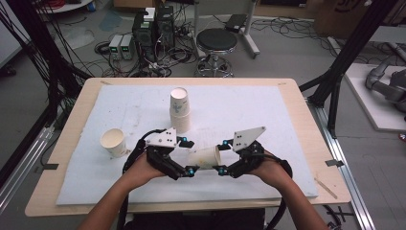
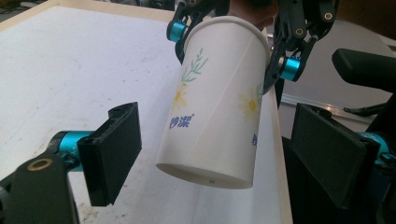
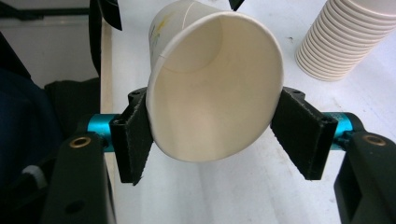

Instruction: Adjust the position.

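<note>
A white paper cup point(image 1: 203, 157) with a flower print lies sideways in the air between my two grippers, above the front of the white mat point(image 1: 249, 103). My right gripper point(image 1: 221, 156) is shut on its rim; both pads press the mouth of the cup point(image 3: 215, 93) from the sides. My left gripper point(image 1: 189, 157) faces it from the left, open. In the left gripper view its two pads point(image 2: 114, 149) stand apart on either side of the cup's base point(image 2: 210, 172) without touching it.
A tall stack of paper cups point(image 1: 179, 110) stands upright mid-mat, seen also as a ribbed stack point(image 3: 341, 42). A single cup point(image 1: 113, 142) stands at the mat's left. The wooden table's edge point(image 1: 72, 124) frames the mat; a stool point(image 1: 216, 43) and cables lie beyond.
</note>
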`<state>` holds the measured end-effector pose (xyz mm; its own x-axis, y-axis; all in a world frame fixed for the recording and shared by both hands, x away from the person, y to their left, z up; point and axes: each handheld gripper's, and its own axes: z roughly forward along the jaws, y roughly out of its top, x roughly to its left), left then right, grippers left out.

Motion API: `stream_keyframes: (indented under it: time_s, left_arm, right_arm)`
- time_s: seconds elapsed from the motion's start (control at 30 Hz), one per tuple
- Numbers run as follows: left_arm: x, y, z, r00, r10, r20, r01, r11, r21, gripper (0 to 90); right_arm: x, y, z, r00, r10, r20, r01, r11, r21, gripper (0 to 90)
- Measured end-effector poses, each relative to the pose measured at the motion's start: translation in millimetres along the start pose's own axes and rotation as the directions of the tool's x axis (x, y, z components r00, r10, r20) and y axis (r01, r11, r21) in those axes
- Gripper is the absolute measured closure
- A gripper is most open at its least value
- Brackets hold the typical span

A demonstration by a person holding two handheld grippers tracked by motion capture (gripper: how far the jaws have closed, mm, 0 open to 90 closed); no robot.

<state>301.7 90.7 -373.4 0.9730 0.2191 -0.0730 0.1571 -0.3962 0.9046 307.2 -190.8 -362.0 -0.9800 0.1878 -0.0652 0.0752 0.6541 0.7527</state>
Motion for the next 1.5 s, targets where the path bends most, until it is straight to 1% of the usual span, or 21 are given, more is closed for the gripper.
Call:
stream_keyframes:
  time_s: [0.07,0.1,0.23,0.3,0.33,0.43,0.47,0.53,0.67,0.8,0.87,0.97,1.03,1.1,1.13,1.2,1.27,1.4,1.43,1.47,1.5]
  left_arm:
    - [0.1,0.1,-0.4,1.0000,0.004,-0.003,-0.004,1.0000,0.006,16.7]
    - [0.6,0.2,-1.0,0.9999,0.013,-0.009,-0.013,0.9997,0.019,16.8]
    - [1.1,0.8,-1.2,0.9995,0.025,-0.017,-0.025,0.9988,0.042,17.1]
    - [1.4,1.0,-1.1,0.9996,0.022,-0.017,-0.021,0.9988,0.044,17.2]
    - [2.0,1.3,-1.3,0.9994,0.029,-0.018,-0.028,0.9981,0.054,17.3]
    - [2.3,1.1,-0.4,0.9993,0.030,-0.022,-0.028,0.9971,0.071,17.7]
    - [2.7,1.1,-0.1,0.9991,0.036,-0.020,-0.034,0.9962,0.080,17.8]
    - [2.6,1.2,1.0,0.9991,0.036,-0.021,-0.034,0.9954,0.090,18.0]
    - [2.9,2.3,3.0,0.9988,0.046,-0.017,-0.044,0.9931,0.108,18.3]
    - [2.8,3.5,5.2,0.9983,0.057,-0.014,-0.055,0.9906,0.126,19.1]
    - [2.5,3.8,5.7,0.9985,0.054,-0.015,-0.051,0.9904,0.128,19.1]
    - [3.1,4.0,7.0,0.9982,0.058,-0.012,-0.056,0.9891,0.136,19.1]
    - [3.0,3.7,8.2,0.9984,0.055,-0.011,-0.053,0.9890,0.138,19.3]
    - [3.0,3.9,8.9,0.9982,0.059,-0.011,-0.056,0.9873,0.149,19.5]
    - [3.0,3.9,8.9,0.9982,0.059,-0.011,-0.056,0.9873,0.149,19.7]
    - [3.4,4.2,10.5,0.9981,0.062,0.000,-0.061,0.9843,0.166,21.1]
    - [3.4,4.2,12.6,0.9981,0.062,0.003,-0.061,0.9826,0.175,22.1]
    - [3.4,4.4,16.7,0.9978,0.063,0.018,-0.066,0.9781,0.198,24.3]
    - [3.3,4.4,17.9,0.9978,0.062,0.021,-0.065,0.9771,0.203,24.9]
    - [3.5,4.2,19.1,0.9978,0.061,0.024,-0.065,0.9764,0.206,25.4]
    - [3.8,4.1,20.0,0.9978,0.061,0.026,-0.065,0.9755,0.210,26.1]
  right_arm:
    - [-0.6,3.8,-0.2,1.0000,-0.008,0.001,0.008,1.000,0.019,32.8]
    - [-0.9,5.4,-0.3,0.9999,-0.012,-0.002,0.012,1.000,0.027,32.8]
    - [-1.7,10.9,0.6,0.9997,-0.021,-0.008,0.022,0.998,0.057,32.8]
    - [-2.1,13.0,2.1,0.9994,-0.034,-0.005,0.035,0.996,0.084,32.8]
    - [-2.4,14.1,2.7,0.9992,-0.041,-0.004,0.041,0.995,0.093,32.8]
    - [-2.2,18.1,4.2,0.9987,-0.051,-0.009,0.051,0.992,0.118,32.8]
    - [-2.2,19.6,4.6,0.9984,-0.055,-0.012,0.056,0.990,0.127,32.8]
    - [-1.8,22.6,5.4,0.9979,-0.065,-0.008,0.065,0.988,0.143,32.8]
    - [-1.5,28.2,7.5,0.9955,-0.094,-0.008,0.094,0.978,0.185,32.7]
    - [-0.7,34.9,8.5,0.9937,-0.111,-0.009,0.111,0.970,0.214,32.7]
    - [-0.7,36.3,9.0,0.9934,-0.114,-0.011,0.113,0.969,0.217,32.7]
    - [0.6,41.3,10.7,0.9904,-0.138,-0.008,0.136,0.961,0.243,32.7]
    - [2.0,43.4,12.2,0.9891,-0.147,-0.006,0.144,0.954,0.262,32.7]
    - [2.7,45.3,13.7,0.9877,-0.156,-0.005,0.151,0.949,0.278,32.6]
    - [2.7,45.3,13.7,0.9877,-0.156,-0.005,0.151,0.949,0.278,32.6]
    - [3.3,47.5,15.3,0.9869,-0.161,-0.011,0.157,0.943,0.294,32.5]
    - [3.7,49.1,15.9,0.9856,-0.169,-0.005,0.162,0.937,0.308,32.5]
    - [4.7,52.2,16.9,0.9863,-0.164,-0.019,0.161,0.931,0.329,32.5]
    - [4.5,53.0,17.3,0.9847,-0.173,-0.020,0.170,0.928,0.332,32.5]
    - [5.0,53.6,18.0,0.9849,-0.172,-0.024,0.170,0.927,0.335,32.5]
    - [5.6,54.2,18.5,0.9844,-0.174,-0.026,0.173,0.923,0.343,32.5]
